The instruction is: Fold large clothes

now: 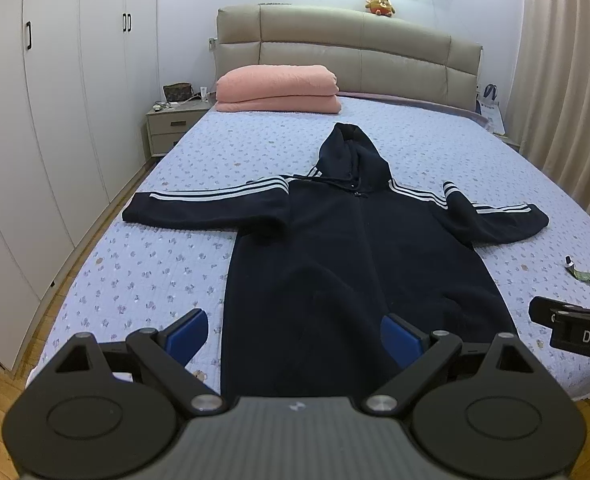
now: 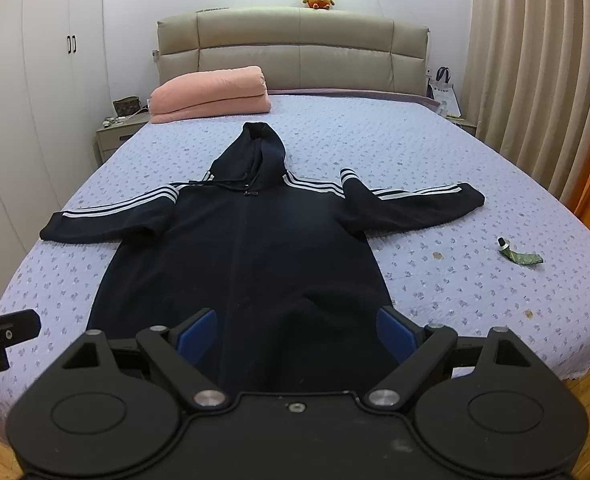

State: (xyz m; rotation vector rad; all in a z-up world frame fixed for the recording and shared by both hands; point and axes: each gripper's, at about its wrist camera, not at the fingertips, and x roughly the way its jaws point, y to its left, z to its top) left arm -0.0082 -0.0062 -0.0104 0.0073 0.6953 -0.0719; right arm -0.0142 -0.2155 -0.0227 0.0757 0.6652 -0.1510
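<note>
Left wrist view: the left gripper [image 1: 295, 330] hovers above the foot of a bed [image 1: 143, 272], tilted downward, its blue-padded jaws spread wide with nothing between them. Under it lies the hem of a dark hoodie [image 1: 335, 248], spread flat on the bed's blue quilt, hood pointing toward the headboard [image 1: 347, 52], both sleeves stretched out sideways. The hem reaches the bed's near edge. Bare quilt lies open on either side of the body, wider on the left. At the right edge of this view the right gripper's tip shows, apart from the hoodie.

In the right wrist view, the right gripper [image 2: 295, 330] hangs over the hem too, also tilted down, jaws fully apart and empty. A small green tube [image 2: 519, 256] lies on the quilt near the right edge, well clear of the right sleeve. Farther off, a folded pink blanket [image 2: 211, 94] rests against the headboard, beyond the hood. Wardrobes [image 1: 47, 100] stand along the left, curtains [image 2: 535, 80] along the right.
</note>
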